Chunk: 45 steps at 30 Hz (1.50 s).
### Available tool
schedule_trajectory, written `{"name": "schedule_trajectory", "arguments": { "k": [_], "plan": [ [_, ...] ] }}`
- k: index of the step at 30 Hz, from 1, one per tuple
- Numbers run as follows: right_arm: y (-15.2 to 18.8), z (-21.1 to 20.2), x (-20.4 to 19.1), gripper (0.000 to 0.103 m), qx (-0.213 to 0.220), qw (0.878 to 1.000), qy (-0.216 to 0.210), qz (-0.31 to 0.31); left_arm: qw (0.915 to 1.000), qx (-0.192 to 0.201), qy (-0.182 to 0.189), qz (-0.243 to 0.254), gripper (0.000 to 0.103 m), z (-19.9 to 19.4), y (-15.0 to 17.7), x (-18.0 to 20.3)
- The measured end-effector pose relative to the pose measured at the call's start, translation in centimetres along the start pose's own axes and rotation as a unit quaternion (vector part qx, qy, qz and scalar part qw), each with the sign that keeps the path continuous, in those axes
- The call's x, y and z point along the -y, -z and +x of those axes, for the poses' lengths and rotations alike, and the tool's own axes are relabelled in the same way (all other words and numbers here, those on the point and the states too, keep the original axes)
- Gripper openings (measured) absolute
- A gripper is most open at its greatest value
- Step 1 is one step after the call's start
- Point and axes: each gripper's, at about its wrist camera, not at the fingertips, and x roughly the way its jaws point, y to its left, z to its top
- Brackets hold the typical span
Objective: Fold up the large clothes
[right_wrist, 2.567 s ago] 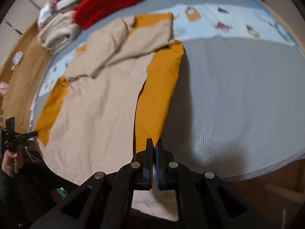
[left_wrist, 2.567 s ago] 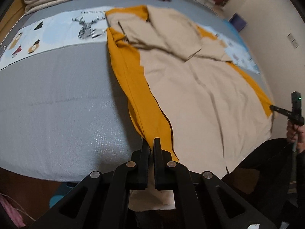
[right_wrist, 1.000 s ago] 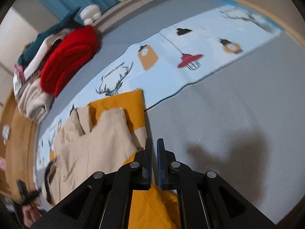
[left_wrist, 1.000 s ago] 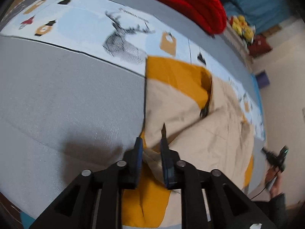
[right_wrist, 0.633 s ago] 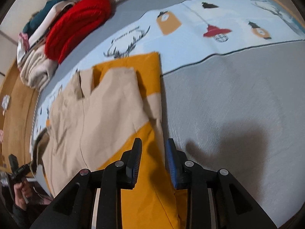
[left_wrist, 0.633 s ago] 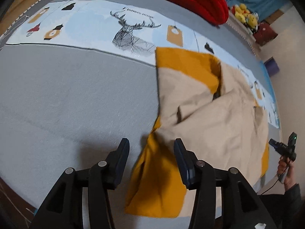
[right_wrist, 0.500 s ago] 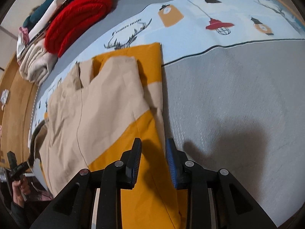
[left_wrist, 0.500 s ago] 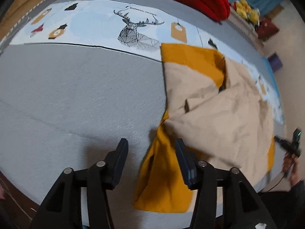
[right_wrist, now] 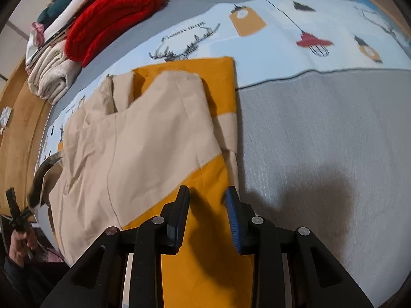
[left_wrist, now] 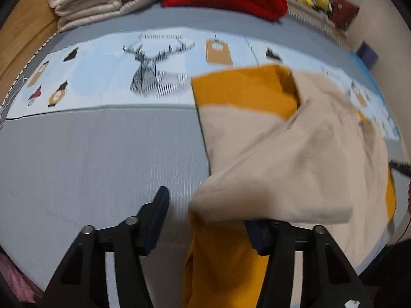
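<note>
Mustard-and-beige garment (right_wrist: 143,138) runs lengthwise toward twelve o'clock from my right gripper (right_wrist: 206,205), jaws released straddling its edge; my left gripper (left_wrist: 208,218), having just narrowed, also grips nothing.

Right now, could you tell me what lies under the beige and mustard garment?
The beige and mustard garment lies on the grey mat, its far edge overlapping the pale blue printed strip. Whatever sits beneath its folded layers is covered.
</note>
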Motion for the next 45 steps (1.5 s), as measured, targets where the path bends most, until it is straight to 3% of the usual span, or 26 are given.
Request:
{"name": "schedule_trajectory", "arguments": {
  "k": [2, 3, 5, 6, 8, 11, 13, 14, 16, 18, 23, 24, 25, 26, 30, 33, 36, 38, 45],
  "plan": [
    [-0.2, -0.2, -0.6, 0.019, 0.005, 1.0, -0.005, -0.014, 0.9998, 0.01, 0.013, -0.012, 0.037, 0.0, -0.8, 0.0],
    [-0.2, -0.2, -1.0, 0.016, 0.005, 1.0, -0.008, -0.024, 0.9997, 0.01, 0.016, -0.016, 0.028, 0.3, -1.2, 0.0],
    [-0.1, 0.0, -1.6, 0.016, 0.0, 0.999, -0.006, -0.043, 0.9997, 0.0, 0.019, -0.019, 0.01, 1.0, -1.7, 0.0],
    [-0.1, 0.1, -1.9, 0.015, -0.001, 0.999, -0.005, -0.048, 0.9997, -0.002, 0.017, -0.019, 0.009, 1.2, -1.8, 0.1],
    [0.0, 0.4, -2.4, 0.009, -0.002, 0.998, 0.004, -0.064, 0.9998, 0.005, 0.01, -0.019, 0.008, 1.3, -2.3, 0.1],
    [-0.3, 0.3, -2.4, 0.009, 0.006, 0.998, 0.021, -0.067, 0.9986, 0.003, 0.015, -0.051, 0.009, 1.3, -2.7, -0.9],
    [-0.8, -0.1, -1.9, 0.012, 0.019, 0.997, 0.041, -0.054, 0.997, 0.001, 0.023, -0.074, 0.013, 1.3, -2.7, -1.7],
    [-1.0, -0.1, -1.6, 0.014, 0.024, 0.997, 0.051, -0.047, 0.9956, -0.004, 0.03, -0.088, 0.021, 1.5, -2.7, -2.2],
    [-1.4, 0.0, -0.9, 0.037, 0.024, 0.997, 0.061, -0.032, 0.9938, -0.016, 0.038, -0.103, 0.032, 1.9, -2.5, -2.8],
    [-1.5, 0.3, -0.5, 0.045, 0.018, 0.998, 0.063, -0.022, 0.9924, -0.034, 0.048, -0.108, 0.037, 2.6, -2.1, -3.0],
    [-1.2, 1.4, -1.8, 0.045, -0.009, 0.998, 0.047, -0.051, 0.9932, -0.053, 0.043, -0.095, 0.036, 3.6, -1.7, -2.6],
    [-1.0, 1.5, -2.3, 0.042, -0.009, 0.997, 0.055, -0.062, 0.9933, -0.053, 0.044, -0.093, 0.031, 3.6, -1.7, -2.5],
    [-0.9, 1.5, -2.8, 0.025, -0.005, 0.995, 0.063, -0.075, 0.9935, -0.051, 0.046, -0.091, 0.022, 3.6, -1.7, -2.4],
    [-0.8, 1.4, -3.1, 0.017, -0.003, 0.994, 0.069, -0.083, 0.9939, -0.047, 0.05, -0.086, 0.001, 3.4, -1.9, -2.2],
    [-0.6, -0.1, -4.1, 0.004, 0.025, 0.992, 0.066, -0.1, 0.9977, 0.007, 0.042, -0.052, 0.001, 1.1, -2.8, -1.2],
    [-1.3, -3.5, -4.1, 0.003, 0.09, 0.993, 0.038, -0.071, 0.9954, 0.068, 0.038, -0.056, 0.0, -1.3, -4.1, -1.1],
    [-2.1, -6.8, -4.0, 0.003, 0.174, 0.984, 0.019, -0.037, 0.9902, 0.118, 0.031, -0.069, 0.001, -2.5, -5.3, -1.1],
    [-2.5, -7.3, -4.6, 0.003, 0.204, 0.978, 0.036, -0.035, 0.9887, 0.137, 0.012, -0.059, 0.0, -2.4, -6.3, -0.5],
    [-4.8, -4.5, -5.4, 0.003, 0.203, 0.975, 0.084, -0.019, 0.9874, 0.143, -0.021, -0.064, 0.0, 0.7, -9.5, 0.1]
  ]
}}
